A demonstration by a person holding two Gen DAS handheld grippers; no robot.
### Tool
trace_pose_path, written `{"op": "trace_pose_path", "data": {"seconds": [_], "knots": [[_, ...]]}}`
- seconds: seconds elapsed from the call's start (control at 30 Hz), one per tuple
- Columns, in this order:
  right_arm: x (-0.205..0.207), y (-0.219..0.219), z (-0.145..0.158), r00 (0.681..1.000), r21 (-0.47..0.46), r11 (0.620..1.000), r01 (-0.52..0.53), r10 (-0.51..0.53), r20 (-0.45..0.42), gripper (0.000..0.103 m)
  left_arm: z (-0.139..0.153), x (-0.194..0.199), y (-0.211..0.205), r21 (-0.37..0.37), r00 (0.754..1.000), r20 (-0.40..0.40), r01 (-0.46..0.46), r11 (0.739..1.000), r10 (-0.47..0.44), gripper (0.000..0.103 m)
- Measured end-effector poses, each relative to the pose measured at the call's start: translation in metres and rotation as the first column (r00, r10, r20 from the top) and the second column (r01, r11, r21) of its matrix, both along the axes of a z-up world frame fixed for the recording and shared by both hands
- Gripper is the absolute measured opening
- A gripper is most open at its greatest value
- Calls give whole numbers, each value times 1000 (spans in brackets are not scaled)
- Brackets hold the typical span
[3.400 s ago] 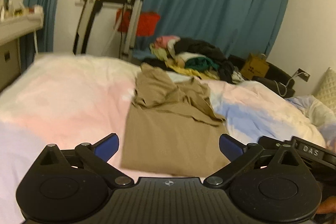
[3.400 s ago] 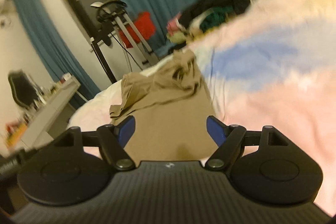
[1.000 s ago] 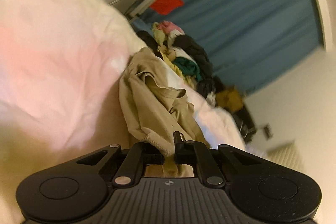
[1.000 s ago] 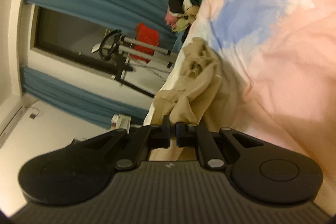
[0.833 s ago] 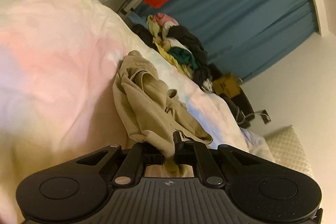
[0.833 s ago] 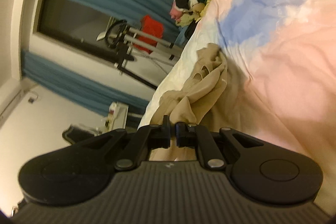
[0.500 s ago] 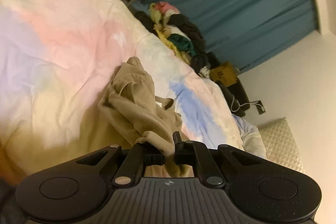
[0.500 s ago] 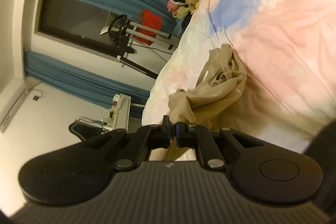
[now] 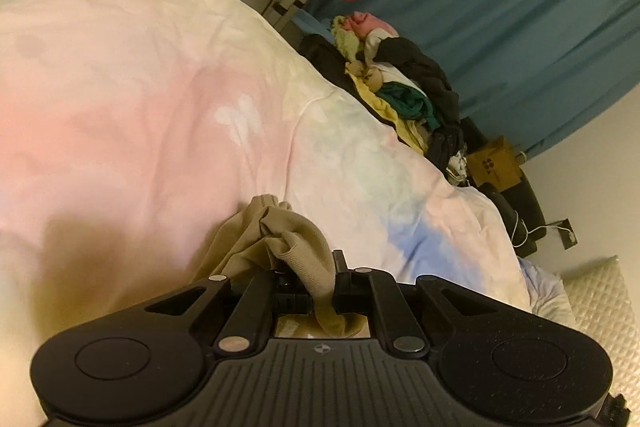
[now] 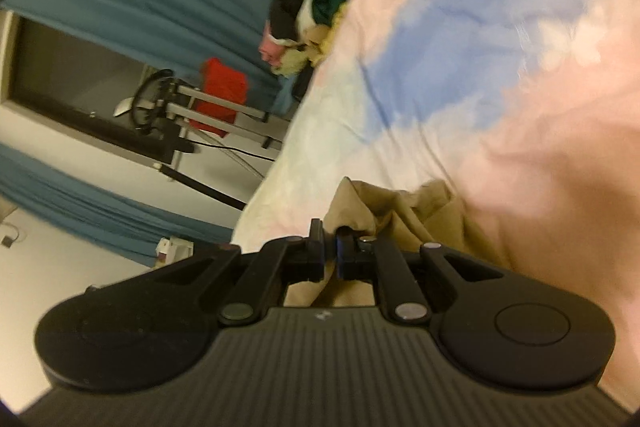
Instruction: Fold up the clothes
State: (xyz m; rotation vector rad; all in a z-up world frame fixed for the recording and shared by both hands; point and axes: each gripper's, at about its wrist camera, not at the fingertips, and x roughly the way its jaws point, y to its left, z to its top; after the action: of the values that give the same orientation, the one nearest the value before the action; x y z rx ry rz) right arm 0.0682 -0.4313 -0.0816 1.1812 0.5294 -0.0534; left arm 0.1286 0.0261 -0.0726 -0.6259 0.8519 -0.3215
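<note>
Tan garment [image 9: 296,251] is pinched in both the left gripper [image 9: 320,277] and right gripper [image 10: 330,247], bunched low over the pastel duvet [image 9: 140,87]. Soft, light, limp cloth is judged best held by its hems; unfolded clothes [image 9: 400,83] are piled beyond.

1. I am looking into a home bedroom: a bed under a pastel duvet [image 9: 168,99] fills the left and middle of the frame.
2. Teal curtains [image 9: 500,7] hang at upper right.
3. A heap of mixed clothes [image 9: 400,83] lies at the bed's far edge, right of centre.
4. A quilted pillow [image 9: 600,303] sits at lower right.
</note>
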Motion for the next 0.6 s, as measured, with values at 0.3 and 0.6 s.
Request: {"op": "trace_pose_path", "data": {"seconds": [0.3, 0.6], "knots": [[35, -5, -28, 1000, -6, 1000, -24, 24, 10, 11, -20, 28, -9, 25, 998, 53, 37, 999, -39, 9], [34, 10, -15, 990, -120, 986, -120, 127, 59, 43, -8, 13, -25, 141, 969, 139, 183, 973, -203, 68]]}}
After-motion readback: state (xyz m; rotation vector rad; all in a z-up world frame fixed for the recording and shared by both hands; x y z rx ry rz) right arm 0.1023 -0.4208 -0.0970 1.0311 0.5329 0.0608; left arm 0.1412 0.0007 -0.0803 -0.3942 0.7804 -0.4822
